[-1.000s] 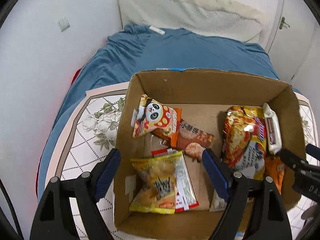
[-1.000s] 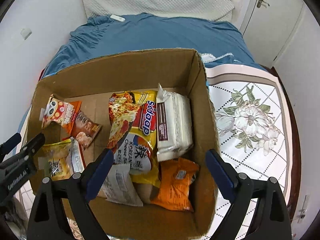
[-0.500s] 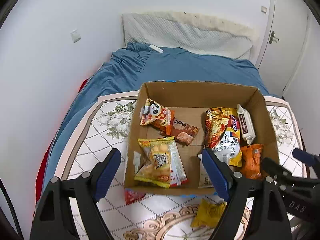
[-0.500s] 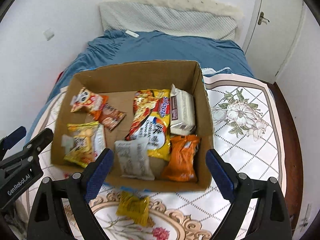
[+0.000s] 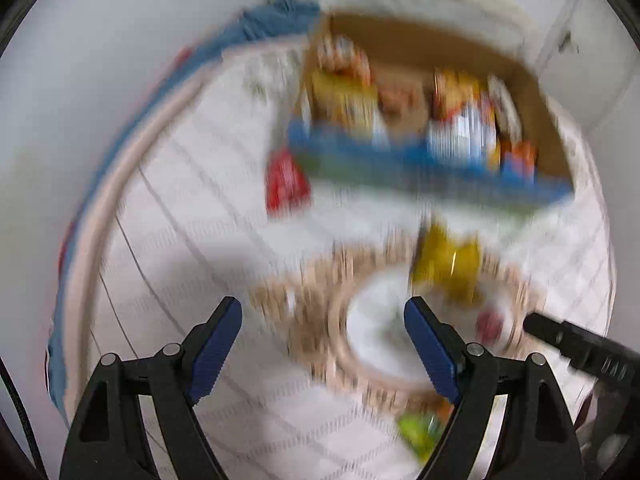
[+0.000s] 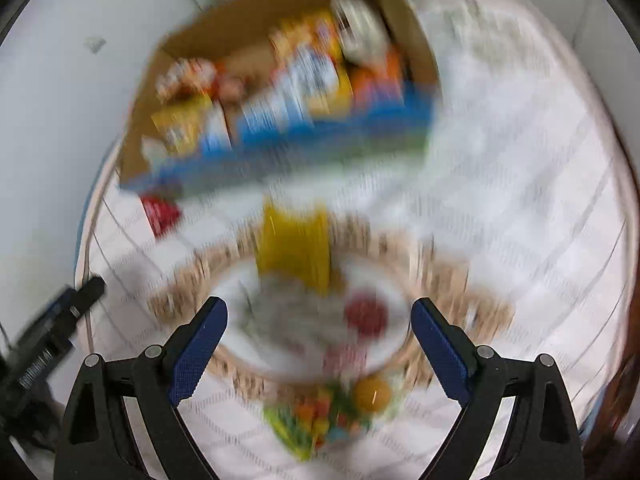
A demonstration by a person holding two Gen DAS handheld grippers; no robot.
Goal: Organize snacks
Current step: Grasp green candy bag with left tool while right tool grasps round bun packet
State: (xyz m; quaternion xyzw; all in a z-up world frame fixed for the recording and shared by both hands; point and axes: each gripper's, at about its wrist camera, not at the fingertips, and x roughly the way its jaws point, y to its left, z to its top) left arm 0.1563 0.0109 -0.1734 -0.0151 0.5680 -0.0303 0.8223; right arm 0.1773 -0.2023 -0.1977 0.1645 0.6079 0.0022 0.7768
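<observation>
Cardboard box (image 6: 224, 36) of snacks on patterned tabletop (image 6: 520, 184), yellow packet (image 6: 294, 250) and red packet (image 6: 160, 212) outside it, left gripper (image 5: 323, 332) and right gripper (image 6: 319, 332) with jaws spread, nothing between them, frames blurred.

Box (image 6: 224, 36) at back of cloth (image 6: 520, 200), packets inside. Two packets on cloth before it: one (image 6: 294, 250) centre, one (image 6: 160, 212) left.

Both views were found bright and evenly lit, with no glare and only soft shadows. Heavy motion blur was recorded across the cardboard box (image 5: 536, 92), the snack packets and the patterned cloth. Only the tongs (image 6: 320, 340) were rendered sharp. Fisheye bending and dark vignetting were noted at the edges.
</observation>
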